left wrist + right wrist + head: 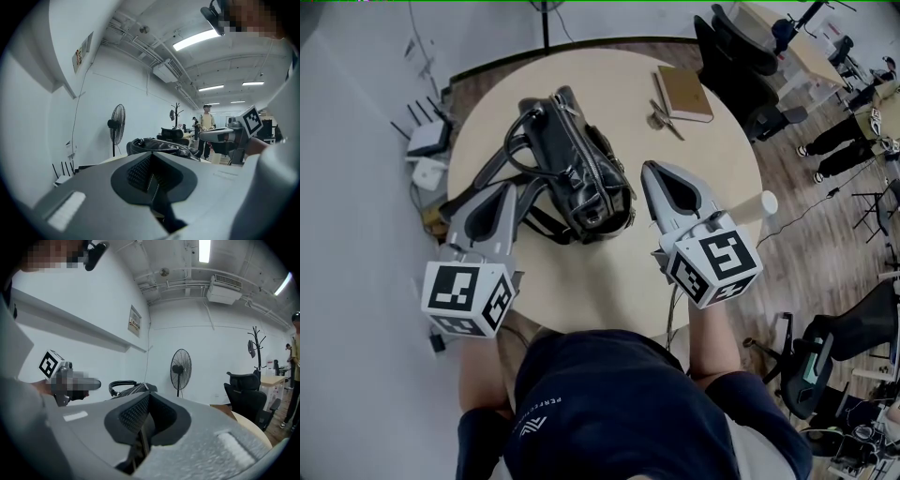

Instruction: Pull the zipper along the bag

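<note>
- The black bag is lying on its side on the round table, in the left half of the top, with its zipper facing up and running from the far end toward the person.
- A strap of the bag is reaching the table's left rim, so little room is showing on that side.
- Bare tabletop is lying open on the near side of the bag, up to the rim at the person's body, and also to the right of the bag.
- A brown notebook is resting well to the far right of the bag, near the far rim; a white cup is standing to the right of the bag at the right rim.
- The left gripper is pointing away from the person, nearly level, with its tip just beside the bag's left flank; contact cannot be told. Its jaws are pressing together with nothing between them.
- The right gripper is pointing the same way, just to the right of the bag and apart from it, its jaws clenched together and empty.
</note>
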A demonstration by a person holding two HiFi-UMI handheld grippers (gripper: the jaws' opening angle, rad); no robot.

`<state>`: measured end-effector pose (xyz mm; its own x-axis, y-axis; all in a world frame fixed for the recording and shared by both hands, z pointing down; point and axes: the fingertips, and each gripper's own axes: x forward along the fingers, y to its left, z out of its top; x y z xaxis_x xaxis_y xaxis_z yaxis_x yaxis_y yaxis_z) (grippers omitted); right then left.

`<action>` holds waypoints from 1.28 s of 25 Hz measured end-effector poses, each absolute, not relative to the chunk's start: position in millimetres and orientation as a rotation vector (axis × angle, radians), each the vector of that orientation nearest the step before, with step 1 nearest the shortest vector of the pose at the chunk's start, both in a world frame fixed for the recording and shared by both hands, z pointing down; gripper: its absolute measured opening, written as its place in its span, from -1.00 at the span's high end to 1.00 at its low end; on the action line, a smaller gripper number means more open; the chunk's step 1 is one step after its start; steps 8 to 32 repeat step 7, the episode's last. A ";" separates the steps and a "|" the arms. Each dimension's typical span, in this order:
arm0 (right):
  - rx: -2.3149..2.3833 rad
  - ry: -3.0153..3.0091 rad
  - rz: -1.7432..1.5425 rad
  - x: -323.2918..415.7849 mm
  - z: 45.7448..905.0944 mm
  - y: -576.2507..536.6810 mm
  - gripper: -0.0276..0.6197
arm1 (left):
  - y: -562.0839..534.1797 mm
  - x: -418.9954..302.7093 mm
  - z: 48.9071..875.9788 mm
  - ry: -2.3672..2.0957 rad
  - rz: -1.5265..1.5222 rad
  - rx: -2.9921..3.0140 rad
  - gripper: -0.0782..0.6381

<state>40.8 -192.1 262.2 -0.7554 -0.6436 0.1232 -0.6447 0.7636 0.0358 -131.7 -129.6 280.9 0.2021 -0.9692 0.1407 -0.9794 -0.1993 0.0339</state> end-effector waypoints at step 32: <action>1.026 -2.831 0.033 38.8 263.2 -188.3 0.91 | -126.4 -127.5 284.2 -1.889 0.154 2.346 0.73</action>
